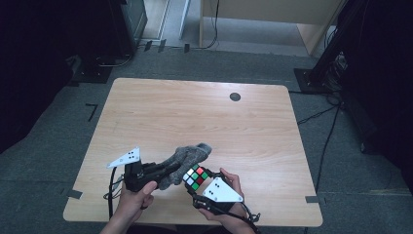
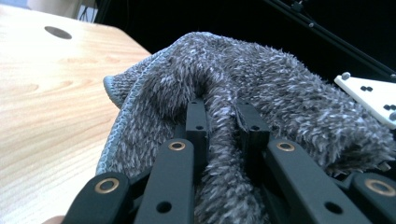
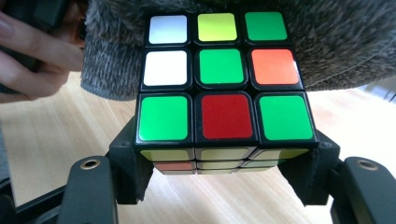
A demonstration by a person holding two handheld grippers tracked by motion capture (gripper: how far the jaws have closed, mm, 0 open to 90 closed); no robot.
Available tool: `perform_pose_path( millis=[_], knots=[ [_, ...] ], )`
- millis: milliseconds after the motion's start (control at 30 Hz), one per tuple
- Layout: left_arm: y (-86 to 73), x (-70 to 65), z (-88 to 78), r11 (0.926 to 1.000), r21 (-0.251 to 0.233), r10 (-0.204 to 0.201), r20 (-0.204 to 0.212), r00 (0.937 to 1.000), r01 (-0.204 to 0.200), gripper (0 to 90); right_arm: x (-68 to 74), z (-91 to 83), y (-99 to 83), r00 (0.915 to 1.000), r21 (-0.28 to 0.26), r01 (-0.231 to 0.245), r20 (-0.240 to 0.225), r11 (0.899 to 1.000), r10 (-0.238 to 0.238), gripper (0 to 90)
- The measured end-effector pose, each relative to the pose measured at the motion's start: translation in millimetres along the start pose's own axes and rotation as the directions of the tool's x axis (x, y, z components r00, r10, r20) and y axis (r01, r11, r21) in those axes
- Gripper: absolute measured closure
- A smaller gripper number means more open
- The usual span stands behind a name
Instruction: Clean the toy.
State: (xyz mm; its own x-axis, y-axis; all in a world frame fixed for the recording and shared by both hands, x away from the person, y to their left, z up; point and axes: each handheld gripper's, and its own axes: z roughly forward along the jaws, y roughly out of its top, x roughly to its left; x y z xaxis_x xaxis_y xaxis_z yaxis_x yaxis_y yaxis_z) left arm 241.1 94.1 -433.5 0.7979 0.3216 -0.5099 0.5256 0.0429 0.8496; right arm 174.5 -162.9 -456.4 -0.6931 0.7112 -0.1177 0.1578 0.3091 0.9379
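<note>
Between the jaws of the right gripper (image 3: 226,161), a scrambled puzzle cube (image 3: 225,79), clamped at its lower layer, one jaw pressing on each side, so gripped firm. On its facing side: white, yellow and green along the top row, white, green and orange across the middle, green, red and green nearest the jaws. Beyond and above those jaws, pressed against the cube's far face, a grey fuzzy cloth (image 3: 345,46), draped over the cube's top edge and hanging down on both sides of it. Beside the cube on the left of the right gripper view, fingers (image 3: 39,49) of the person's other hand. Between the jaws of the left gripper (image 2: 226,123), a pinched fold of the same cloth (image 2: 261,79), jaws closed tight on it, the fabric bunching up and bulging past both fingertips. Left of those jaws, a stitched hem of the cloth over the wooden table (image 2: 42,107). Right of those jaws and farther off, a white marker plate (image 2: 369,95) of the other gripper. From above, left gripper (image 1: 168,168) and right gripper (image 1: 195,187) close together near the table's (image 1: 195,112) front edge, cloth (image 1: 187,158) touching cube (image 1: 196,176), both lifted off the wood.
</note>
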Motion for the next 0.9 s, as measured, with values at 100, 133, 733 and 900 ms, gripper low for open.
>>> perform_pose_path(
  millis=[100,133,733,900],
  knots=[
    [5.2,-6.4,-1.9,0.9998,-0.018,0.005,0.073,0.9973,-0.004,78.6,2.1,1.0,0.7,0.9996,0.007,0.026,0.011,1.000,-0.026,34.6],
    [6.1,-9.2,-1.1,0.9995,-0.006,0.030,0.038,0.9988,-0.030,78.6,3.2,1.5,0.2,0.9995,0.010,0.029,0.013,1.000,-0.029,34.7],
    [-5.6,21.7,-0.4,0.9929,0.049,-0.107,-0.025,0.9939,0.109,78.8,3.6,-1.7,0.7,0.9992,-0.029,0.033,0.025,0.999,-0.032,34.8],
    [-0.9,9.9,-1.4,0.9982,0.012,-0.059,0.049,0.9971,0.059,78.8,4.1,-2.8,2.5,0.9988,-0.028,0.040,0.028,0.999,-0.039,34.7]
  ],
)
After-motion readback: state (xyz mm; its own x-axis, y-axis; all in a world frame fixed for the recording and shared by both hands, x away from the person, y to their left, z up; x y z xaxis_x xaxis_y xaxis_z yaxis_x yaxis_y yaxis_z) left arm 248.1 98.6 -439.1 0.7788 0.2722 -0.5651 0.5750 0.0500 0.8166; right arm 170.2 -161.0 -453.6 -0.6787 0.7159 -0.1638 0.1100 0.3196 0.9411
